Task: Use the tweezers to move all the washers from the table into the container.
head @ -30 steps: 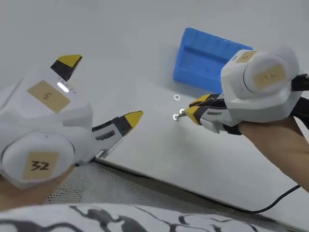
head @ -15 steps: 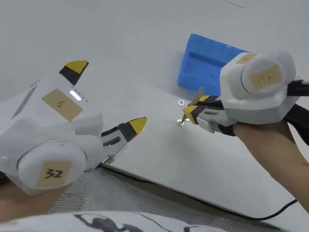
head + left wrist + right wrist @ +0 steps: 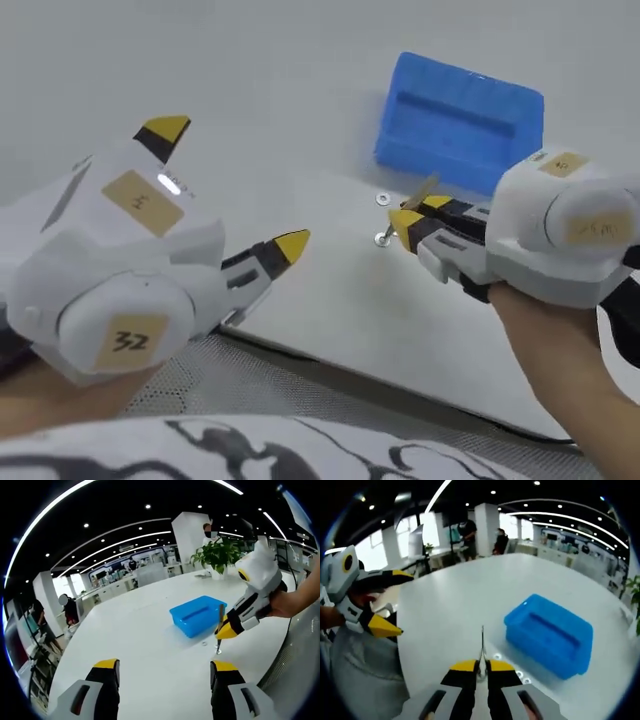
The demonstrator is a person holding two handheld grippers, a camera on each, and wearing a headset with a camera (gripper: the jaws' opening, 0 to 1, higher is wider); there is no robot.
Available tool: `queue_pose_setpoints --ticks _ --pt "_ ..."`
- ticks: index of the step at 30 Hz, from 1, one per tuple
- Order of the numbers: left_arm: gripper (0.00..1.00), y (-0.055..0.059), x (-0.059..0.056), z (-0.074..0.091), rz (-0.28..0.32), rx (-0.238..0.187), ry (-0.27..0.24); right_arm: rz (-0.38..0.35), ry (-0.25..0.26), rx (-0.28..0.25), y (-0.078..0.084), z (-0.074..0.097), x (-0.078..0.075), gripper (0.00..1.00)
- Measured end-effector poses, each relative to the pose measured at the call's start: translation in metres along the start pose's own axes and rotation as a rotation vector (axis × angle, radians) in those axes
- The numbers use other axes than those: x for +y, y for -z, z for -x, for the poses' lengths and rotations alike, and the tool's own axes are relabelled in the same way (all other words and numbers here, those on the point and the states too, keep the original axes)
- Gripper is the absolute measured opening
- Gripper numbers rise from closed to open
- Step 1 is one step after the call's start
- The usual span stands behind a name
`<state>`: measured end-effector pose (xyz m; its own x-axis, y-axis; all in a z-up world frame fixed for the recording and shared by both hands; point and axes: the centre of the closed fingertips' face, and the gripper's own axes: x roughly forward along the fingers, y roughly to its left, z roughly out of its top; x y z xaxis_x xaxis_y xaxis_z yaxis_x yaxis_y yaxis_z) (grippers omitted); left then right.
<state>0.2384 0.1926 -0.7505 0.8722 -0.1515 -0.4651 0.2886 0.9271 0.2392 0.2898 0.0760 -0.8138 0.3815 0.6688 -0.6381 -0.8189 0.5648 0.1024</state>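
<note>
Your left hand-held gripper (image 3: pixel 228 186) hovers over the near edge of the counter (image 3: pixel 330 300) with its jaws wide apart and nothing between them. It has no job in this step, so you hold it off to the side, well apart from the washers, where it cannot knock them. Seen from its own camera (image 3: pixel 164 672), it looks straight across at the work, which gives you a second angle on the tweezers' tip.

Moving right, one washer (image 3: pixel 383 199) lies flat on the counter just in front of the container. A second washer (image 3: pixel 382 239) sits right at the point of the tweezers (image 3: pixel 425 188). I cannot tell whether the tips actually pinch it or only touch it.

Your right hand-held gripper (image 3: pixel 412 215) has its jaws pressed together on the tweezers' shank, so the squeeze of the jaws also closes the thin tips. The tool angles forward and down toward the counter, which lets the point reach a flat washer. In the right gripper view the tweezers (image 3: pixel 482 642) run straight out between the closed jaws, with washers (image 3: pixel 519 674) lying just right of them.

The blue container (image 3: pixel 460 115) stands beyond, open side up and near the washers, so each carry is short. The task looks far from done.
</note>
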Motion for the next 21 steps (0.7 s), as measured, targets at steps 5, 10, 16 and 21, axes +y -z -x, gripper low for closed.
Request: queue_pose_setpoints --ticks 5,10,16,21 --pt "0.74 0.0008 -0.0007 -0.0002 -0.002 0.006 0.0 0.007 0.005 -0.002 -0.0003 0.0 -0.0018 0.04" --pt "0.74 0.0014 -0.002 -0.0004 -0.007 0.011 0.003 0.067 -0.004 -0.005 0.0019 0.0028 0.0038 0.04" --pt "0.74 0.0021 -0.0025 -0.0002 -0.015 0.013 0.007 0.044 0.004 -0.015 0.0062 0.008 0.0019 0.04" --pt "0.74 0.0018 -0.0036 -0.0003 -0.02 0.015 0.008 0.016 -0.011 -0.003 0.007 0.0086 0.0004 0.04"
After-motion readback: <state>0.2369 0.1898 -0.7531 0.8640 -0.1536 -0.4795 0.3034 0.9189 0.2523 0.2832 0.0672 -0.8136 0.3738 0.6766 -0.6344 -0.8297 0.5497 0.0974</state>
